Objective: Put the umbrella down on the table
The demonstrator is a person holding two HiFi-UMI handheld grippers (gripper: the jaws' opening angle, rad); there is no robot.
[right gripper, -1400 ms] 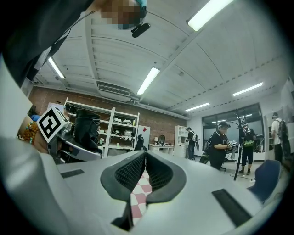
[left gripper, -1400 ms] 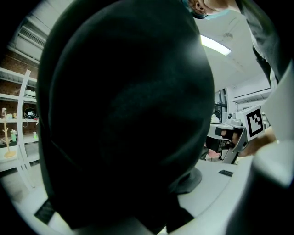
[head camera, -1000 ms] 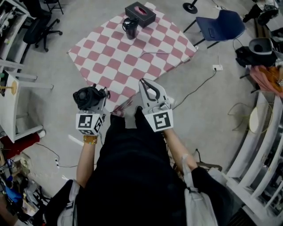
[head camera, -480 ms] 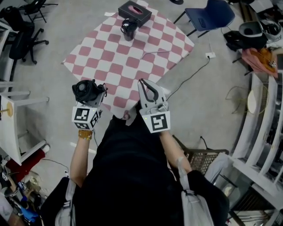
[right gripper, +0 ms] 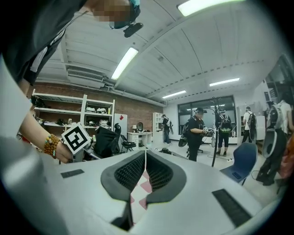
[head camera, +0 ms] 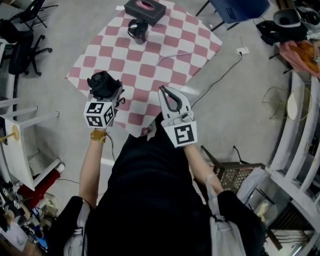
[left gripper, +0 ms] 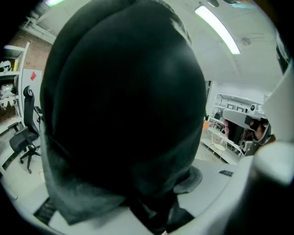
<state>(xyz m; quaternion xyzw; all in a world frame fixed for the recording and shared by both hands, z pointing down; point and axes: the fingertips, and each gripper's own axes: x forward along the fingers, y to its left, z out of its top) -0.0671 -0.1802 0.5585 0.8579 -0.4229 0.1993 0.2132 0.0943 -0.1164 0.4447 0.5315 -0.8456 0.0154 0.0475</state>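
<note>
Checked red-and-white table [head camera: 150, 70] sits ahead of the person on a grey workshop floor; black mug [head camera: 137, 30] and dark tissue box [head camera: 145, 10] at its far end, thin cable [head camera: 175, 56] lying across the right side; near half of the cloth is bare.

Left gripper [head camera: 110, 97] is clamped on the folded black umbrella [head camera: 102, 82], jaws standing wide round its bundle; in the left gripper view the umbrella [left gripper: 124, 105] fills nearly everything, so no pad contact can be picked out there, but it is carried clear of the cloth, so the grip is on.

Right gripper [head camera: 164, 91] has nothing in it; right gripper view shows the jaws closed tip to tip [right gripper: 145, 160] with only checked cloth visible through the gap behind them; it hovers at the table's near corner.

Change: a second ago the umbrella hung short of the near edge, over floor; now it has come forward and sits above the near-left part of the table; the right gripper has moved up alongside it; the grip's width looks the same.

Meaning for the task: carry looks about done; umbrella is over the surface but apparently not yet resting on it. What's left, I judge, is lowering it onto the bare near cloth, well apart from the mug and the cable, then opening the left jaws.
</note>
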